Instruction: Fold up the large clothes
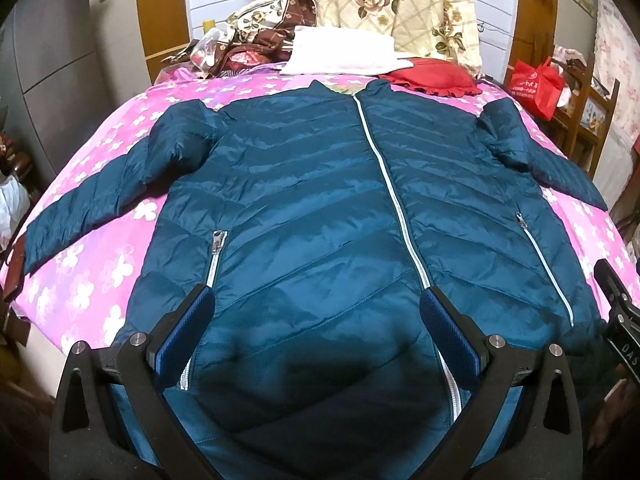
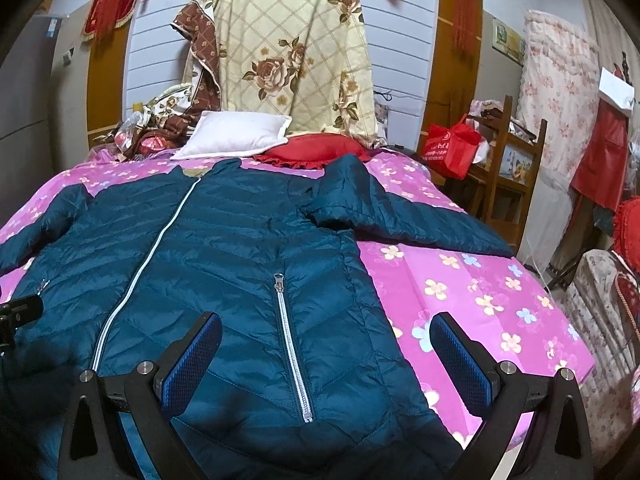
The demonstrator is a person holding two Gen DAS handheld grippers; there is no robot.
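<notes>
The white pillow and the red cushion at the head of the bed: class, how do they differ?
The white pillow is plain-edged; the red cushion has a ruffled edge. The pillow lies to the left, the cushion to the right, nearer the jacket's collar. Both rest on the pink floral bedspread.

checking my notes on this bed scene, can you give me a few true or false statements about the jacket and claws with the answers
1. The jacket lies front up with its centre zip closed. True.
2. The left claw is clamped on a sleeve. False: it is open above the jacket's lower front.
3. The right claw is open. True.
4. The bedsheet is plain white. False: it is pink with flowers.
5. A red pillow lies beyond the jacket's collar. True.
</notes>
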